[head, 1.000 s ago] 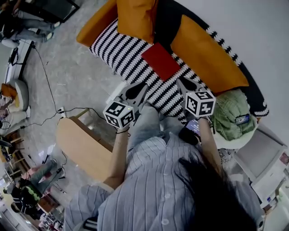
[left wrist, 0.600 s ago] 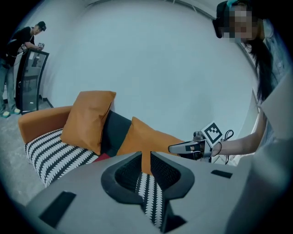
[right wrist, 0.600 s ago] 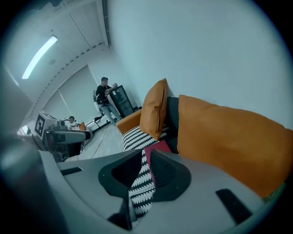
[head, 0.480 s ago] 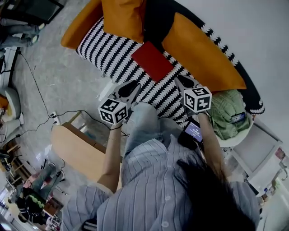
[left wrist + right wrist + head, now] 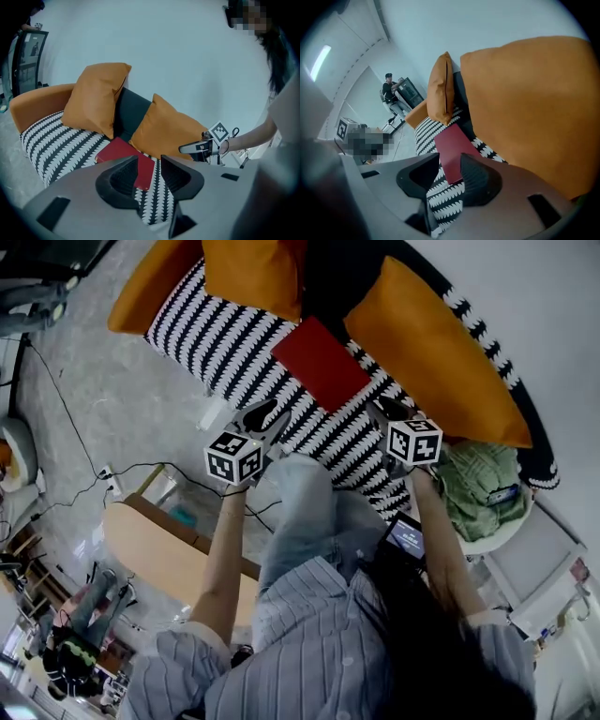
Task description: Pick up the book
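Observation:
A red book (image 5: 321, 364) lies flat on the black-and-white patterned sofa seat (image 5: 234, 343). My left gripper (image 5: 269, 415) hovers over the seat's front edge, just short of the book's near left side. My right gripper (image 5: 386, 411) hovers at the book's right, close to an orange cushion (image 5: 431, 352). Both sets of jaws are opening, with nothing pressed between them. In the left gripper view the book (image 5: 123, 149) shows beyond the gap of the left gripper (image 5: 149, 160). In the right gripper view the book (image 5: 452, 144) lies just past the right gripper (image 5: 450, 161).
A second orange cushion (image 5: 248, 273) leans at the sofa's back left. A green bundle (image 5: 478, 486) sits on a white round stand right of the sofa. A wooden table (image 5: 159, 549) and a floor cable (image 5: 141, 468) lie at my left.
Both grippers have come down and forward toward the sofa seat and the book. Their jaws, shut before, now stand apart.

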